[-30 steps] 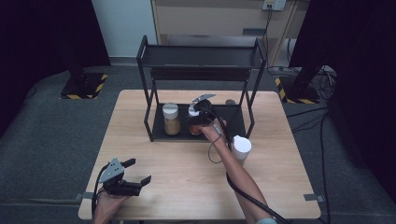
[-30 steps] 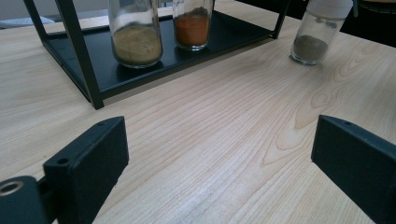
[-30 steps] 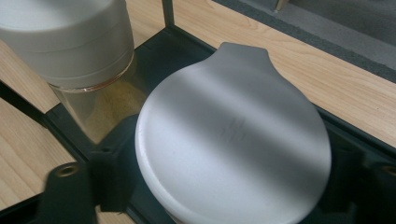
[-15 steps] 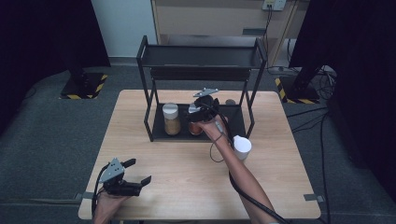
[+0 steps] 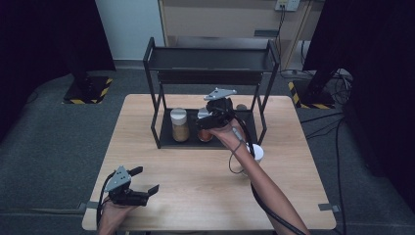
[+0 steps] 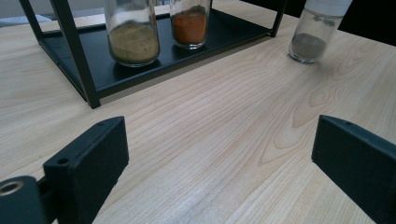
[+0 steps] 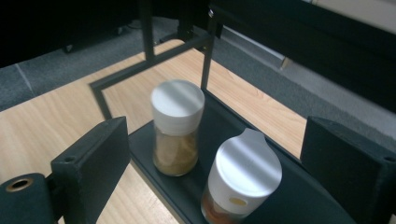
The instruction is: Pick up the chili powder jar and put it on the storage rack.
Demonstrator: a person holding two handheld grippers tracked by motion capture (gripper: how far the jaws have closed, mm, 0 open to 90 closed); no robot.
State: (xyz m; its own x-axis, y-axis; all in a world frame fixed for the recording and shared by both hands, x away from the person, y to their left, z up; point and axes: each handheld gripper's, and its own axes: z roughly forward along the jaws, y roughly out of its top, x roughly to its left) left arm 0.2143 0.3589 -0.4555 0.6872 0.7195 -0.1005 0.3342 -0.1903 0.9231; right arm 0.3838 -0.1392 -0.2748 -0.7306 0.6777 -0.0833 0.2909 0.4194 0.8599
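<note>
On rack tray [image 5: 166, 139], orange-spice jar [image 7: 243, 179] upright, lid up.

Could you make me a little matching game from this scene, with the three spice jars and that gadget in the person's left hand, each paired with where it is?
Things:
1. tan spice jar
2. orange spice jar
3. grey spice jar
4. left gripper

Places:
A. on the bare table, right of the rack
B. near the table's front left corner
C. left on the rack's bottom shelf
D. on the bottom shelf, under the right gripper

Pairs: 1-C, 2-D, 3-A, 4-B

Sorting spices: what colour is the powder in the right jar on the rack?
Orange-red powder, clearest in the left gripper view.
</note>
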